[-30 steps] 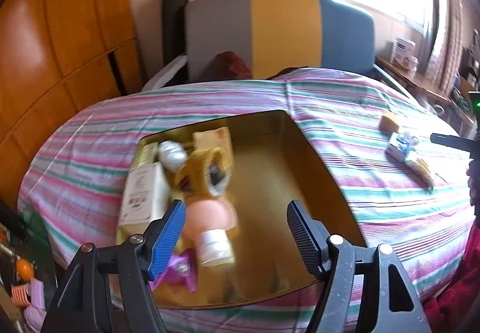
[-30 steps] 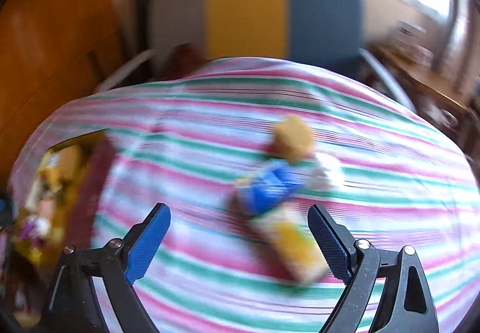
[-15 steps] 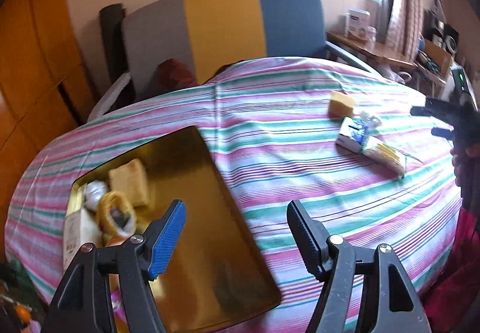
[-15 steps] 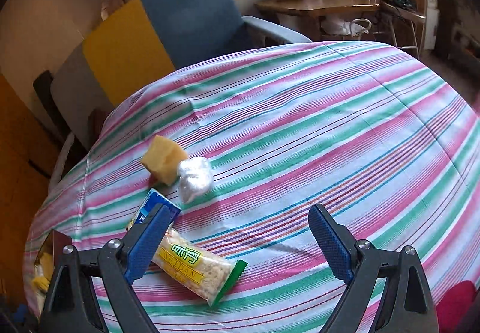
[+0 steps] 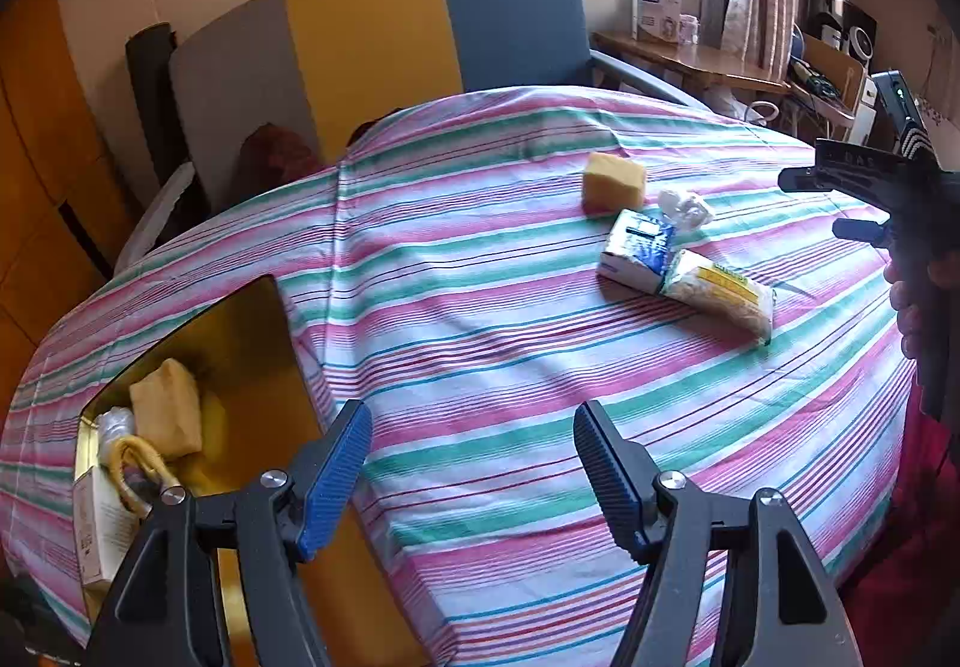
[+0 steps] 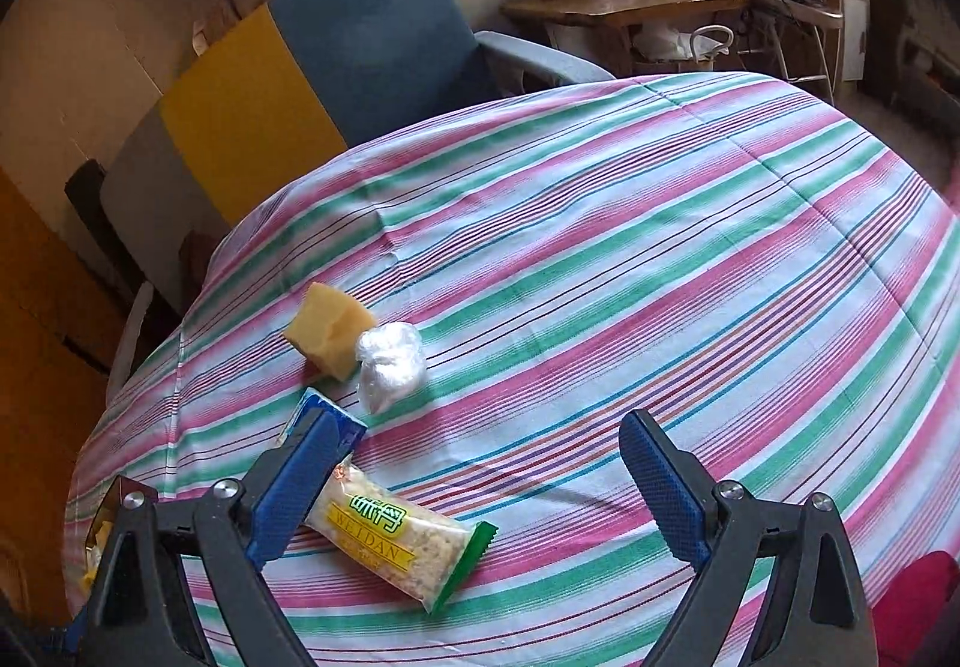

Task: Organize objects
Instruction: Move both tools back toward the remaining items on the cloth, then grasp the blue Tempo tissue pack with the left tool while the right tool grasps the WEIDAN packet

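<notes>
On the striped tablecloth lie a yellow sponge block (image 5: 614,179) (image 6: 329,328), a crumpled clear plastic wad (image 5: 684,205) (image 6: 391,361), a blue-and-white packet (image 5: 639,250) (image 6: 336,421) and a yellow snack bar in a wrapper (image 5: 717,298) (image 6: 399,538). A gold box (image 5: 252,361) at the left holds several items, among them a tan block (image 5: 167,407), a tape roll (image 5: 139,467) and a white carton (image 5: 99,526). My left gripper (image 5: 471,454) is open above the cloth beside the box. My right gripper (image 6: 480,469) is open and empty, its left finger over the blue packet.
A grey, yellow and blue armchair (image 5: 372,36) stands behind the table. A wooden side table (image 6: 630,3) with boxes is at the back right. An orange wooden wall (image 5: 42,126) runs along the left. A hand (image 5: 912,301) holds the right gripper's handle at the right edge.
The left gripper swung right, from over the gold box to the cloth beside it. The right gripper view steadied and turned further right, bringing the snack bar under its left finger.
</notes>
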{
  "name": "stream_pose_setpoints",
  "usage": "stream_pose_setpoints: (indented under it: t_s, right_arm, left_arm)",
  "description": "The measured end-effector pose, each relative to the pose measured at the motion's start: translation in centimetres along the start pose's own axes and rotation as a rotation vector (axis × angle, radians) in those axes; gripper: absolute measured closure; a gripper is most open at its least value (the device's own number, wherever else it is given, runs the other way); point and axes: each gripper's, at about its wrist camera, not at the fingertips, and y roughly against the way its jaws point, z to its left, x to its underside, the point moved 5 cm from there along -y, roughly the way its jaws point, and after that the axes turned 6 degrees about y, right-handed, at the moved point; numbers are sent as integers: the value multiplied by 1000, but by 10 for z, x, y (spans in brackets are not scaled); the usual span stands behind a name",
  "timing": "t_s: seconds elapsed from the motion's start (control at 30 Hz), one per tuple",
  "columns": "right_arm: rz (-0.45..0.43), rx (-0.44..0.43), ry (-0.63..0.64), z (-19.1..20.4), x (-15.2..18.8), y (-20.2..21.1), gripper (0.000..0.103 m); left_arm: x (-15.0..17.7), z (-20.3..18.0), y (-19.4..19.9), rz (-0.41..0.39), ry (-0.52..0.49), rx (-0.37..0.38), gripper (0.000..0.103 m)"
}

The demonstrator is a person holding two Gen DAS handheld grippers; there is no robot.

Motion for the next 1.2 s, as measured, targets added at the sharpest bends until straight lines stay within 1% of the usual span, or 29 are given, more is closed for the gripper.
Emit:
stream_pose_setpoints:
  t_s: [0.53,0.67,0.83,0.97,1.07,1.2]
  right_arm:
    - [18,-6,-28,-4,-1,-4,7]
    - [22,-9,-32,-5,-1,-4,7]
    - [31,-9,-48,-8,-2,-7,6]
    - [40,-18,-76,-13,-3,-8,6]
    - [47,-40,-102,-16,-3,-9,6]
    - [61,-62,-122,-16,-1,-10,6]
  left_arm:
    - [-8,-28,-32,48,-36,47,32]
    - [-14,-33,-44,70,-22,74,32]
    - [-30,-45,-60,79,-2,118,32]
    - [-41,-66,-73,82,-59,160,32]
    - [-51,-78,-89,113,-59,186,32]
    - [-68,-91,-106,123,-65,207,32]
